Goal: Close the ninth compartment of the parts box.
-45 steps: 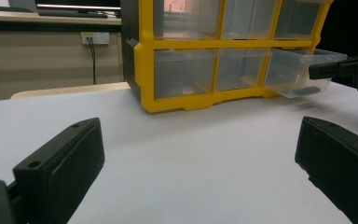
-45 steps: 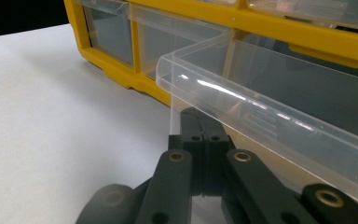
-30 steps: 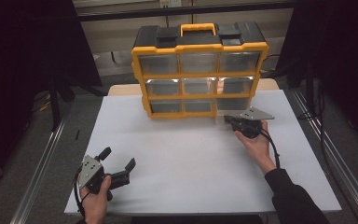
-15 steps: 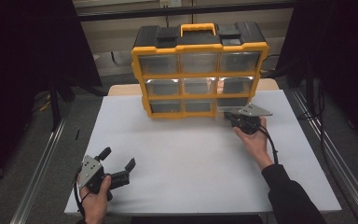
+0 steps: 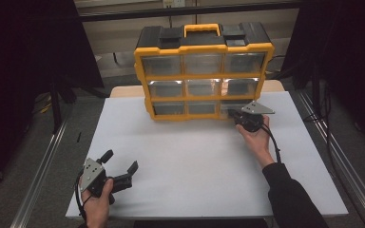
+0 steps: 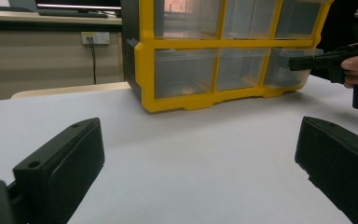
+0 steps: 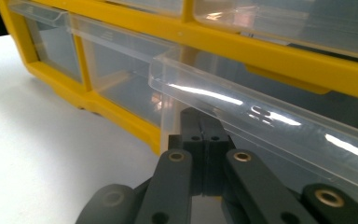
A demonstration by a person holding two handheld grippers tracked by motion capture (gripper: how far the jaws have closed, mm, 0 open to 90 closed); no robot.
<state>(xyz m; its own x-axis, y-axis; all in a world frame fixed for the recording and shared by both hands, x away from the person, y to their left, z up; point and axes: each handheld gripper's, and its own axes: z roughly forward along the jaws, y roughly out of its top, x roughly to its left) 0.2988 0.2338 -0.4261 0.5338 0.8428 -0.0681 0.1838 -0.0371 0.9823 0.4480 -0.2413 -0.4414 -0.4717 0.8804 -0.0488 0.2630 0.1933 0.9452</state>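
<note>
— Where do we have the drawer [image 7: 261,112]?
— Bottom row, right end of the yellow organizer [image 5: 203,71], its clear lip standing out from the frame. Our right gripper [image 5: 235,115] sits under that lip, jaws pressed together; whether they pinch the lip, we cannot tell.
— And our other side?
— Our left gripper [image 5: 121,168] rests near the table's front-left edge, jaws spread wide with nothing between them, well apart from the organizer.
— Room to move?
— We have bare white table [image 5: 195,161] between both hands and open surface right of the organizer.
</note>
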